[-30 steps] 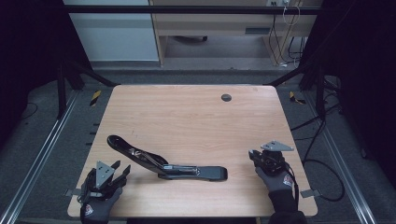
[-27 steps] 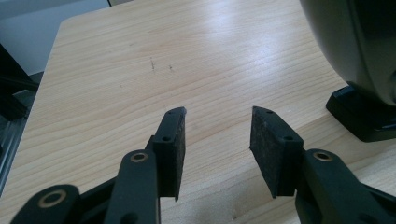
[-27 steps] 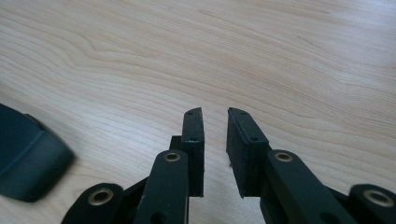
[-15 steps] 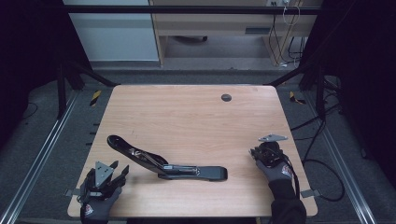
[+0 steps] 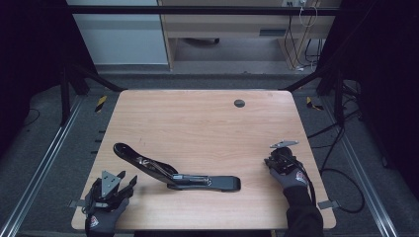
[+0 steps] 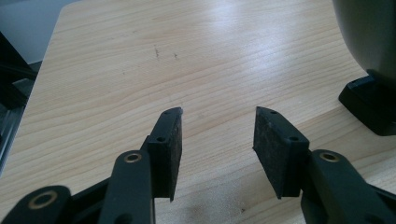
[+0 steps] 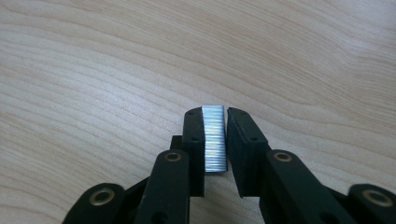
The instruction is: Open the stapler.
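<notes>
We pinch a strip of staples (image 7: 215,140) in our right tool (image 5: 279,159) at four o'clock on the worktop (image 5: 197,123), our left tool (image 6: 217,135) is spread and empty, and the open stapler (image 5: 173,173) at six o'clock still waits for filling.

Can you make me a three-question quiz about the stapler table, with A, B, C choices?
1. Where is the stapler lying?
A. near the front edge of the table
B. on the floor
C. at the far edge

2. What colour is the strip of staples?
A. red
B. silver
C. green

3. How is the stapler?
A. shut flat
B. swung open
C. in two pieces

Answers: 1 A, it lies between the left gripper and the right gripper. 2 B, it shines silver between the right gripper's jaws. 3 B, its top arm angles away from the base.
</notes>
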